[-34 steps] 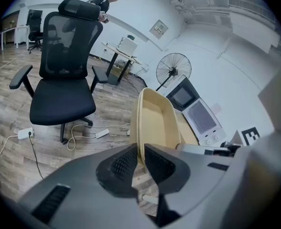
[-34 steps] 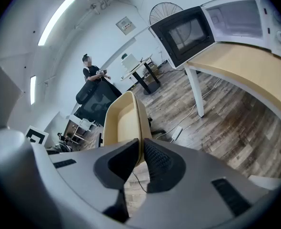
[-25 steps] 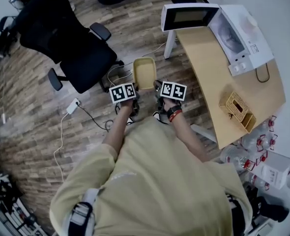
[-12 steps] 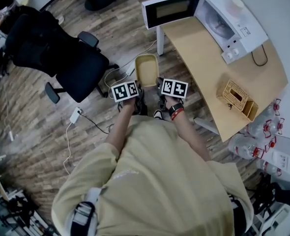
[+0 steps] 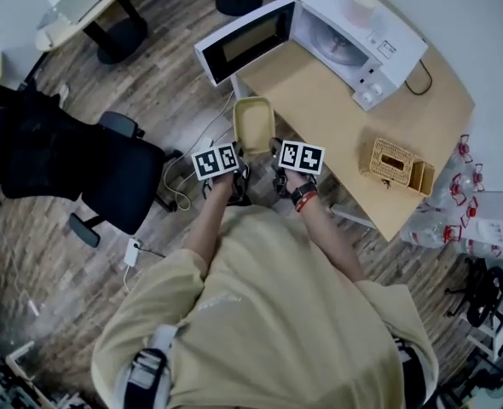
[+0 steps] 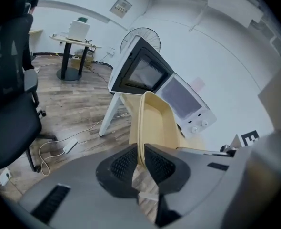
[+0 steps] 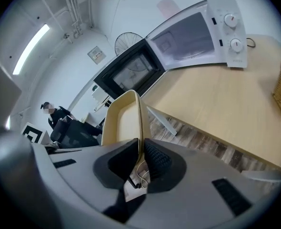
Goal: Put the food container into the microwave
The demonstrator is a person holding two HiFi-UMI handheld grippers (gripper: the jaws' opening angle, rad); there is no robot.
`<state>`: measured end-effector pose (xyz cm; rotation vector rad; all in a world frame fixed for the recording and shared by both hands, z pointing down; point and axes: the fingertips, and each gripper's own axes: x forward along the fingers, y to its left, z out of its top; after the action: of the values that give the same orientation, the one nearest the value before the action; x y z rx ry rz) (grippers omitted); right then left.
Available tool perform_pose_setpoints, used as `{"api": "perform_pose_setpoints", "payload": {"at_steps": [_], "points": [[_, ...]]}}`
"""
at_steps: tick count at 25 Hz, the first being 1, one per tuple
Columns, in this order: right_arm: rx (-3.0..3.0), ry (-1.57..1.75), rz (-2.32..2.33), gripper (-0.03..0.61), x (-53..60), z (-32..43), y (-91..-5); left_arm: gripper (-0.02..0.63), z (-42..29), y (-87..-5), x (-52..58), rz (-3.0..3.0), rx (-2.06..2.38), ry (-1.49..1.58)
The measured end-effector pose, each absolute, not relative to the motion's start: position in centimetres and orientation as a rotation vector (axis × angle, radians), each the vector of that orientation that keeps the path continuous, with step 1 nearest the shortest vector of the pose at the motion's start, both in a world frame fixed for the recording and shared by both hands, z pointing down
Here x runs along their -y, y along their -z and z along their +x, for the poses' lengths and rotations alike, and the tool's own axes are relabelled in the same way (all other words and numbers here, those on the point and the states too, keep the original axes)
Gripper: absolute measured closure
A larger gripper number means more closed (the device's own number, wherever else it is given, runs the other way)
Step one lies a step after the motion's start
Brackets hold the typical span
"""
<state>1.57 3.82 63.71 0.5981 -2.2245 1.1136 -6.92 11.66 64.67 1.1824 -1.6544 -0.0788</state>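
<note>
At the bottom of the head view, the person's yellow shirt (image 5: 268,313) is filling the lower half of the frame, and both forearms are reaching up toward the centre. A red-and-black band (image 5: 303,198) is showing on the right wrist. Each hand is holding 1 gripper, and the 2 marker cubes are sitting side by side at mid-frame.

The left gripper (image 6: 141,162) is clamping its 2 ribbed pads on the left wall of the food container (image 5: 253,124). The right gripper (image 7: 141,157) is pinching the opposite wall in the same way. The container, a pale yellow rectangular tub open at the top, is hanging in the air between the 2 grippers. It is sitting above the wooden floor (image 5: 166,100) and just beside the near edge of the table (image 5: 320,92).

Left of centre, a black office chair (image 5: 106,177) is standing, with a white power strip (image 5: 134,252) and cables lying on the floor near it. Right of centre, a wicker basket (image 5: 395,162) is resting on the table.

Farther up, toward the upper right of the frame, the white microwave (image 5: 362,32) is standing on the table. Its door (image 5: 245,49) is swinging wide toward the upper left, exposing the cavity. Both gripper views are showing the microwave beyond the container's far end.
</note>
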Motion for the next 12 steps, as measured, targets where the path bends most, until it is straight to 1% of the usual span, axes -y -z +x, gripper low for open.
{"api": "perform_pose_setpoints", "payload": {"at_steps": [12], "points": [[2.181, -1.27, 0.936, 0.522, 6.1, -0.7, -63.3, 0.551, -11.1, -63.6, 0.9, 1.389, 1.495, -0.052]]}}
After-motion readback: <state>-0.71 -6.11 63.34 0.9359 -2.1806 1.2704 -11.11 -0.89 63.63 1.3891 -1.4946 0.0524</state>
